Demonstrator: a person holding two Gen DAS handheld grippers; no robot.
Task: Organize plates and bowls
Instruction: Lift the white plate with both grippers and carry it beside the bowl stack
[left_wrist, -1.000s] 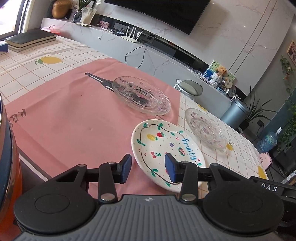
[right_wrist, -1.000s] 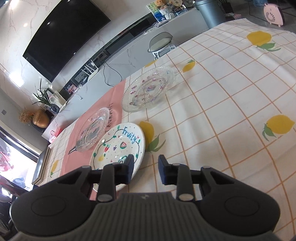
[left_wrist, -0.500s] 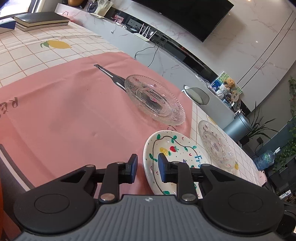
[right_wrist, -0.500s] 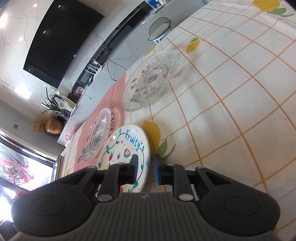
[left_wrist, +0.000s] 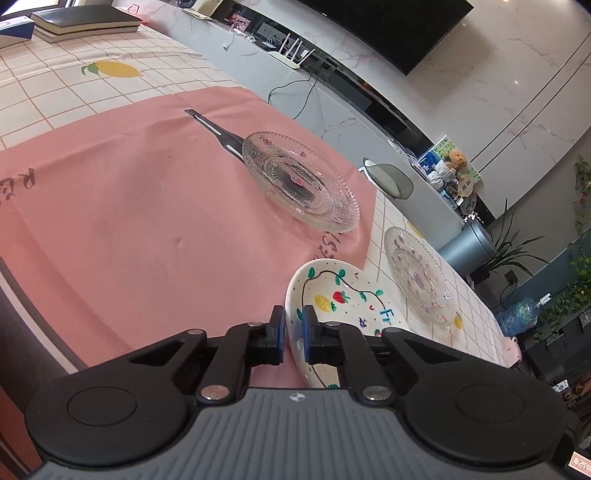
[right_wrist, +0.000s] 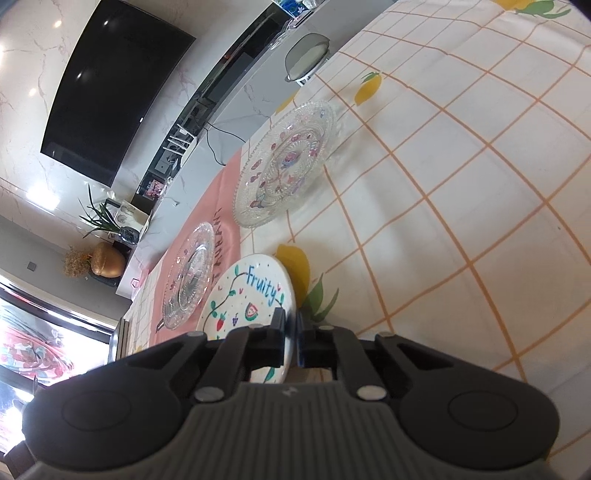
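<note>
Spread over a checked lemon tablecloth (right_wrist: 461, 177) and a pink mat (left_wrist: 129, 221): two glass plates (left_wrist: 301, 181) (right_wrist: 286, 162), and nearest, the white "Fruity" plate (left_wrist: 343, 295). Now pinched at opposite rims by left gripper (left_wrist: 293, 332) and right gripper (right_wrist: 291, 341), jaws just drawn together from wider a second ago. Gripped; probably ready for lifting and stacking.

Bright daylight, sharp, strong fisheye edge warp.
</note>
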